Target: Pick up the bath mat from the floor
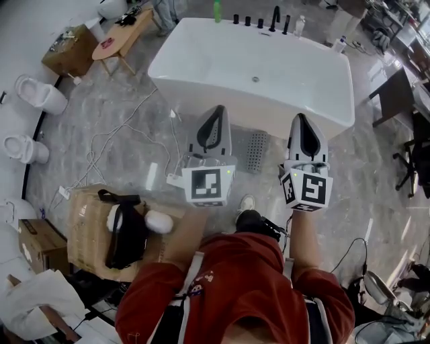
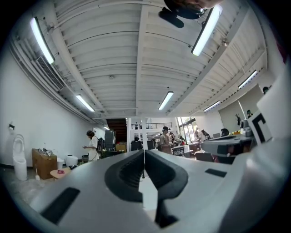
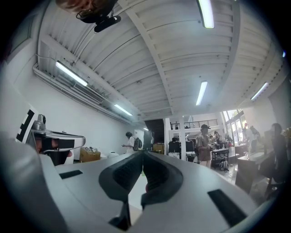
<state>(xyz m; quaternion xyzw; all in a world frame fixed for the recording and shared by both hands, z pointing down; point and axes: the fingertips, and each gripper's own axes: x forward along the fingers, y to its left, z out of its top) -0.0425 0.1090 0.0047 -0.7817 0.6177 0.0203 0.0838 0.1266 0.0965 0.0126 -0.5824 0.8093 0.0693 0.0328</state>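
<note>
Jaws pressed together: left gripper [image 1: 216,111], right gripper [image 1: 300,119]; dotted grey bath mat [image 1: 256,152]; glossy tub [image 1: 302,109].

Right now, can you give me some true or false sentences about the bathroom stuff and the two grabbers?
1. The left gripper and the right gripper are both shut and empty. True.
2. The bath mat hangs over the bathtub. False: it lies flat on the floor beside the tub.
3. A green bottle stands on the bathtub's edge. True.
4. The bathtub is black. False: it is white.
</note>
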